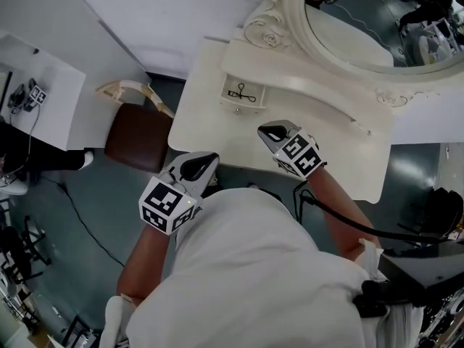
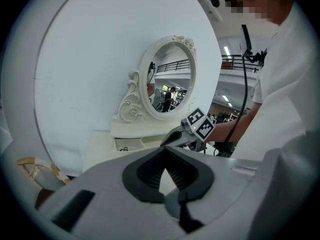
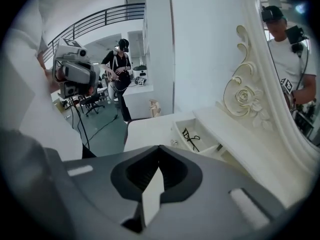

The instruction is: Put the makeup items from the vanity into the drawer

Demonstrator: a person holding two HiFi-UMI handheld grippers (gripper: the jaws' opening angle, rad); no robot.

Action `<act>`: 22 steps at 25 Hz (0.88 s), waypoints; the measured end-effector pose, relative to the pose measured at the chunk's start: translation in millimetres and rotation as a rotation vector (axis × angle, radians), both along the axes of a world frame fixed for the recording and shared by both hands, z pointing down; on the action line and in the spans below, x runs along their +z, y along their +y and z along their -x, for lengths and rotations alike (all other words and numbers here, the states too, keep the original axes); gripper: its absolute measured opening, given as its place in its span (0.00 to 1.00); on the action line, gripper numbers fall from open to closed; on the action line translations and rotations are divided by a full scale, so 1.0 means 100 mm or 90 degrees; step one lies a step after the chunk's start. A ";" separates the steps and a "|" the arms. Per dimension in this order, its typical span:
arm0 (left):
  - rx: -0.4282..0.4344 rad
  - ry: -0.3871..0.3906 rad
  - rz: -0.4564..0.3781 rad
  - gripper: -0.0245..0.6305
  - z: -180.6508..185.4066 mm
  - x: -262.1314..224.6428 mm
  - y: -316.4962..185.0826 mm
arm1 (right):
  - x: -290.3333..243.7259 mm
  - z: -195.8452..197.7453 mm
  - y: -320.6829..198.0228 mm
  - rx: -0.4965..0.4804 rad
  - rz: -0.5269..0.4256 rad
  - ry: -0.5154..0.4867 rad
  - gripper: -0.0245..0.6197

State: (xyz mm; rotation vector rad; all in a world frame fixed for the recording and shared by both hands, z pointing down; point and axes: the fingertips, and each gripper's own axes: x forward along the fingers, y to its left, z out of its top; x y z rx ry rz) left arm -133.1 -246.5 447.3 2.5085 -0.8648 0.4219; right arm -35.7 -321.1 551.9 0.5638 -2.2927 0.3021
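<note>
Both grippers up by the chest, short of the front edge. Left gripper (image 1: 196, 167): jaws drawn together, nothing in them. Right gripper (image 1: 274, 133): same, only a sliver of light between the jaws.

Surface (image 1: 217, 136) shows no makeup left on it. Drawer (image 1: 235, 107) stands open, black eyelash curler (image 1: 243, 93) lying inside. Task looks about done.

Room: wide bare surface ahead; chair (image 1: 138, 140) off the left edge; mirror (image 1: 362, 27) frame crowds the far right
</note>
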 end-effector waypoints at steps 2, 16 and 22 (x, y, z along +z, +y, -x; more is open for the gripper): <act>-0.006 -0.004 -0.005 0.04 -0.12 -0.01 0.05 | -0.04 -0.10 0.16 0.001 0.003 -0.020 0.04; -0.063 -0.026 -0.001 0.04 -0.98 0.04 0.73 | -0.26 -0.91 1.07 -0.025 -0.011 -0.084 0.04; -0.085 -0.033 0.005 0.04 -1.20 0.09 1.04 | -0.31 -1.13 1.36 -0.044 -0.021 -0.099 0.04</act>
